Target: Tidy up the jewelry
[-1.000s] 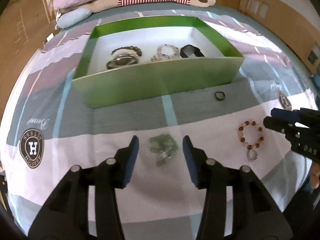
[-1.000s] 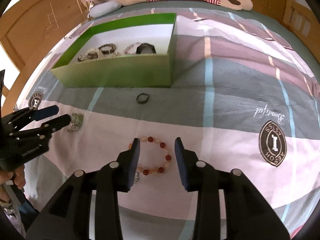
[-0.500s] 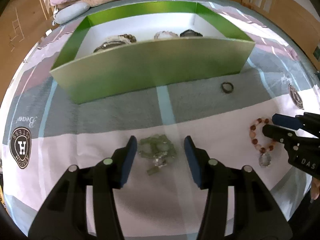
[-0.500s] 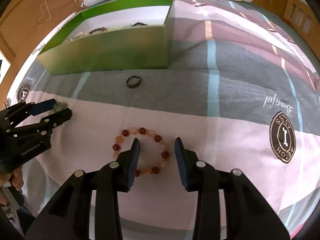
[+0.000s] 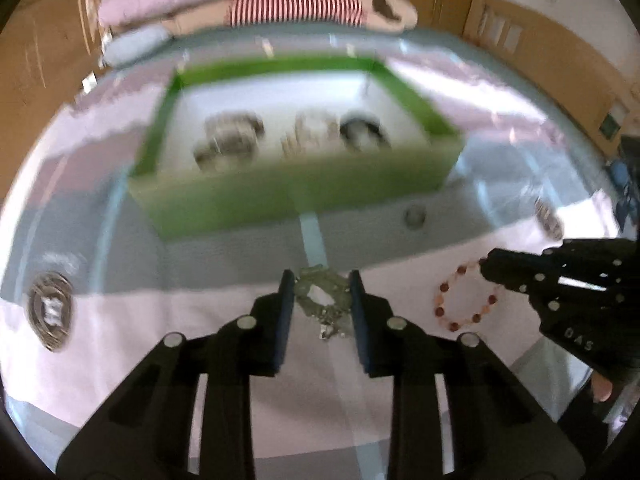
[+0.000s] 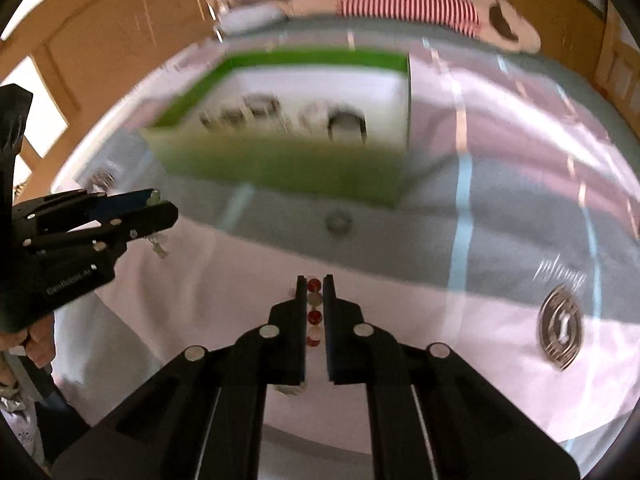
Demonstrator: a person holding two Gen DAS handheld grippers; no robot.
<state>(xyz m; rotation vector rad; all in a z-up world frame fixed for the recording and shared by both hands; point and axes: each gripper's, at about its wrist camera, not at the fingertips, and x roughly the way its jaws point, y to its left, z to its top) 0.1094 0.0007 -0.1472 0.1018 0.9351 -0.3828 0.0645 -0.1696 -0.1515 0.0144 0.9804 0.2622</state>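
Note:
My left gripper [image 5: 321,280] is shut on a green bead bracelet [image 5: 324,300], whose charm hangs below the fingers. From the right wrist view the left gripper [image 6: 154,210] is raised off the bedspread. My right gripper [image 6: 316,280] is shut on a red and pale bead bracelet [image 6: 314,314]; that bracelet [image 5: 466,300] also shows in the left wrist view, dangling from the right gripper [image 5: 490,266]. The green box [image 5: 296,196] with white inside holds several bracelets [image 5: 228,140] and stands ahead of both grippers.
A small dark ring [image 5: 415,216] lies on the grey stripe in front of the box; it also shows in the right wrist view [image 6: 338,222]. A striped plush toy [image 5: 296,4] and pillows lie at the head of the bed. Wooden furniture surrounds the bed.
Both grippers have closed on their bracelets and lifted them off the bedspread. The views have risen and tilted toward the green box.

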